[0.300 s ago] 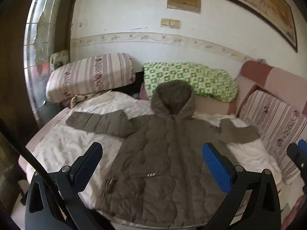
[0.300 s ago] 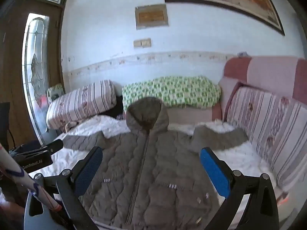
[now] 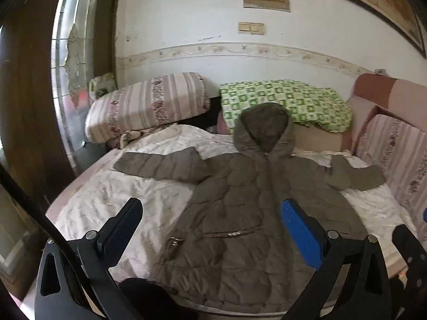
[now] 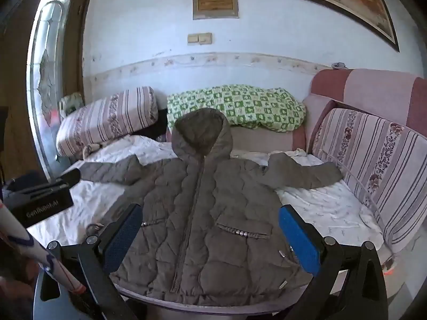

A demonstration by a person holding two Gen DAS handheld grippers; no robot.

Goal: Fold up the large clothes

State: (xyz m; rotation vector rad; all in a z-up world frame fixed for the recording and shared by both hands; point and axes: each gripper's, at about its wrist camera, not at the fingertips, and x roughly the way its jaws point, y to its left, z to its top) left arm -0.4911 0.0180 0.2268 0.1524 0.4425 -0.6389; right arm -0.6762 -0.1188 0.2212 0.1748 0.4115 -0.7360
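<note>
Jacket [image 4: 202, 221] lies flat on the bed [image 4: 333, 208], front up, zipped, hood [image 4: 200, 133] toward the wall, both sleeves spread outward. We read this layout as preparation: a spread garment gives clean fold lines. Left sleeve [image 3: 160, 165] reaches toward the striped pillow [image 3: 146, 104]; right sleeve [image 4: 304, 173] ends near the striped cushion [image 4: 379, 165]. We hold the left tongs [image 3: 210, 229] and right tongs [image 4: 210, 229] above the hem end, both spread wide with nothing between the pads, not touching the fabric. We judge folding not yet begun; a sleeve seems the likely first grasp.
</note>
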